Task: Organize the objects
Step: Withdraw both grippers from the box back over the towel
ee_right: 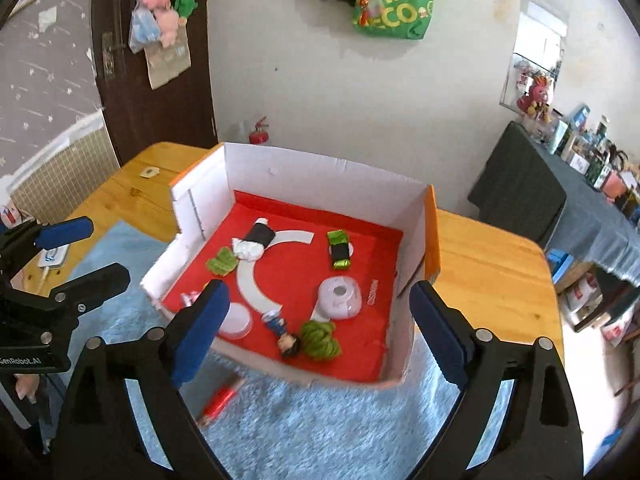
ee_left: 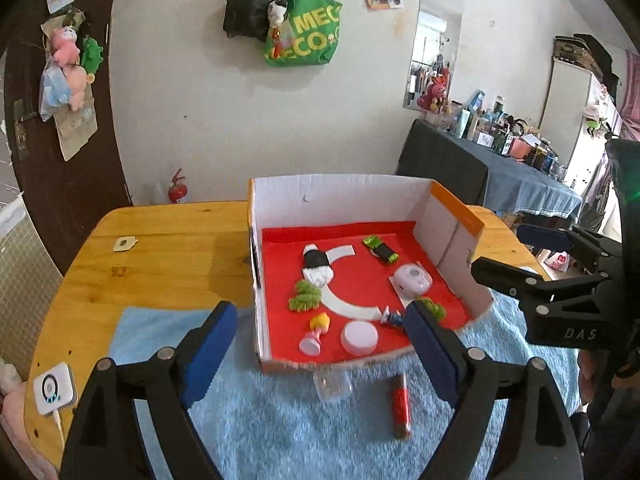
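A white cardboard box [ee_left: 340, 196] with a red floor stands on a blue rug [ee_left: 280, 432]; it also shows in the right wrist view [ee_right: 320, 172]. Inside lie a black-and-white roll [ee_left: 316, 264], a green toy car [ee_left: 381, 249], a pink round case [ee_left: 412, 279], two green fuzzy bits, a small doll [ee_left: 318, 328], a white lid [ee_left: 359, 337] and a figurine [ee_right: 285, 334]. A red cylinder [ee_left: 401, 404] and a clear small box [ee_left: 331, 385] lie on the rug before the box. My left gripper [ee_left: 320, 352] and right gripper [ee_right: 316, 332] are open, empty, above the box's near edge.
The wooden table [ee_left: 160, 240] carries a white charger [ee_left: 54, 390] at the left and a small tag [ee_left: 125, 244]. A cluttered side table [ee_left: 500, 168] stands at the right. Bags hang on the wall behind. The right gripper's body [ee_left: 560, 292] shows at the right.
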`<action>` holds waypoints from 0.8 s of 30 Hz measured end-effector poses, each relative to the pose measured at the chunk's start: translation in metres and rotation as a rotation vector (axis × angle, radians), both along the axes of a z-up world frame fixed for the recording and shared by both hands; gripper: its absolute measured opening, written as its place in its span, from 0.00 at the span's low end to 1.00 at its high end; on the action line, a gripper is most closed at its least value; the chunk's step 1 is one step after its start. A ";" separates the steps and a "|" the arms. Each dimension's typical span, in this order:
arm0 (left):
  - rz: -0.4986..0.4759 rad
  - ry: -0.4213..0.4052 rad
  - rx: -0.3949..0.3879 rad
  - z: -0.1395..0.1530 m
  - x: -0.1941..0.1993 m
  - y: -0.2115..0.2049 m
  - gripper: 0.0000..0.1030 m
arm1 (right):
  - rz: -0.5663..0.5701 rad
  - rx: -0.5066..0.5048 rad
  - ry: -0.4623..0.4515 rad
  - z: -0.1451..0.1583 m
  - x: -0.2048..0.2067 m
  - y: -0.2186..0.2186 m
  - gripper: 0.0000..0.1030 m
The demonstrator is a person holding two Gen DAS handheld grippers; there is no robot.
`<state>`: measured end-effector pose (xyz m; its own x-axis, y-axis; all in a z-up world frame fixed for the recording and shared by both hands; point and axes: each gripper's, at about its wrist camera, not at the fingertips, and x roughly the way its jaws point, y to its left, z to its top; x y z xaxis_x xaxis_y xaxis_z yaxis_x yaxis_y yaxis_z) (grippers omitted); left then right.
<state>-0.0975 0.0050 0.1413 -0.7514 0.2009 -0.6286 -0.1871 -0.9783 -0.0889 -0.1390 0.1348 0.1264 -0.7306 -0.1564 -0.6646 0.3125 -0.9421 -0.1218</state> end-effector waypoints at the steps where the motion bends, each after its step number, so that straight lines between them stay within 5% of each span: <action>1: -0.001 0.003 0.001 -0.002 0.006 -0.001 0.85 | 0.000 -0.006 0.006 -0.001 0.005 0.000 0.89; 10: 0.010 0.030 0.005 -0.020 0.047 -0.003 0.85 | -0.026 -0.080 0.061 -0.017 0.052 0.013 0.93; 18: 0.036 0.047 0.015 -0.046 0.070 -0.003 0.88 | -0.082 -0.032 0.115 -0.048 0.086 0.012 0.95; 24: 0.052 0.026 -0.003 -0.076 0.076 0.004 0.88 | -0.113 -0.056 0.074 -0.084 0.090 0.018 0.95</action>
<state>-0.0215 0.0088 0.0656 -0.7770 0.1596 -0.6089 -0.1385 -0.9870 -0.0819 -0.0495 0.1528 0.0420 -0.7922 -0.1054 -0.6011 0.1960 -0.9768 -0.0869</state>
